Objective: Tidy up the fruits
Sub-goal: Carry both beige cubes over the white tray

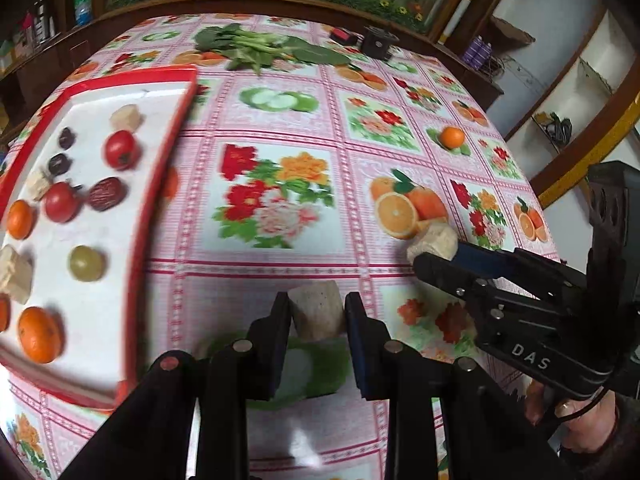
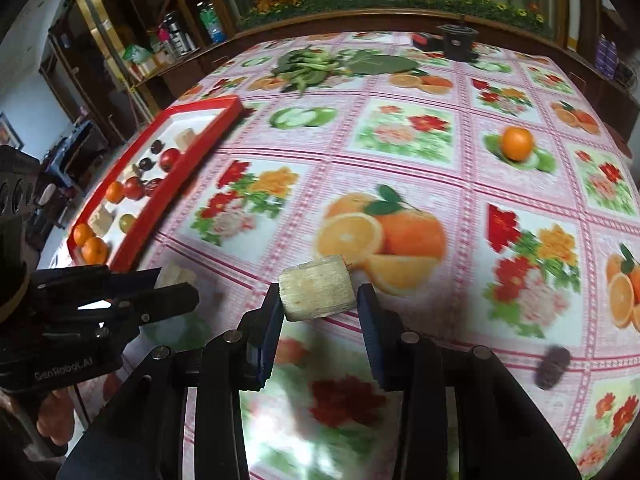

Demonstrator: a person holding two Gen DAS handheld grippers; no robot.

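Both tongs I run are clamped: left gripper [image 1: 318, 312] on a pale chunk [image 1: 317, 314], right gripper [image 2: 320, 300] on a second chunk [image 2: 318, 292]; red tray [image 1: 160, 168] at frame left.

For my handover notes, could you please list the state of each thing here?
Left tongs: shut on a pale chunk.
Right tongs: shut on another pale chunk.
Red tray: holds fruit.
Orange: loose on the tablecloth.
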